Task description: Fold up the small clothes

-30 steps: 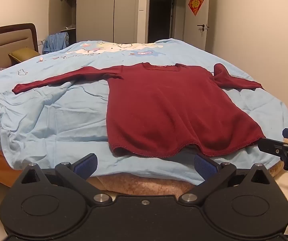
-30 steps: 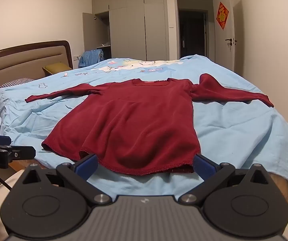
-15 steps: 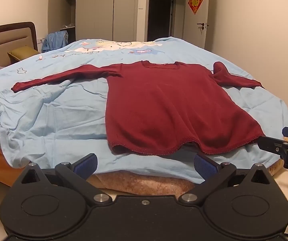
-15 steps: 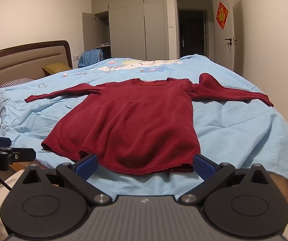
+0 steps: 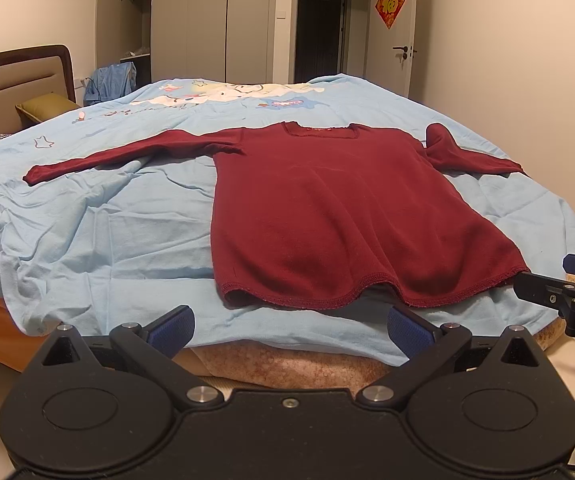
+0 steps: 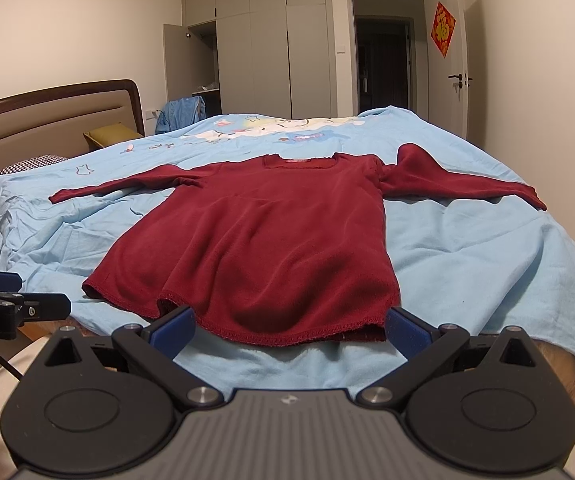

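A dark red long-sleeved sweater (image 5: 339,216) (image 6: 263,240) lies flat on the light blue bedsheet (image 5: 107,224), collar toward the far side, hem at the near edge. Its left sleeve (image 5: 127,152) stretches straight out; its right sleeve (image 6: 459,184) bends at the shoulder and runs to the right. My left gripper (image 5: 289,326) is open, just short of the hem's left half, nothing between its fingers. My right gripper (image 6: 289,326) is open too, its blue pads flanking the hem's right part without touching it. Each gripper shows at the edge of the other's view.
The sheet (image 6: 487,260) hangs over the mattress edge (image 5: 287,364). A headboard (image 6: 47,120) and pillows (image 5: 47,106) stand at the left. A wardrobe (image 6: 271,44), a dark doorway (image 6: 383,68) and a door (image 5: 391,32) with a red ornament line the far wall.
Both views have shifted slightly nearer the bed; the sweater looks a little larger. The sweater has not moved and both grippers stay open.
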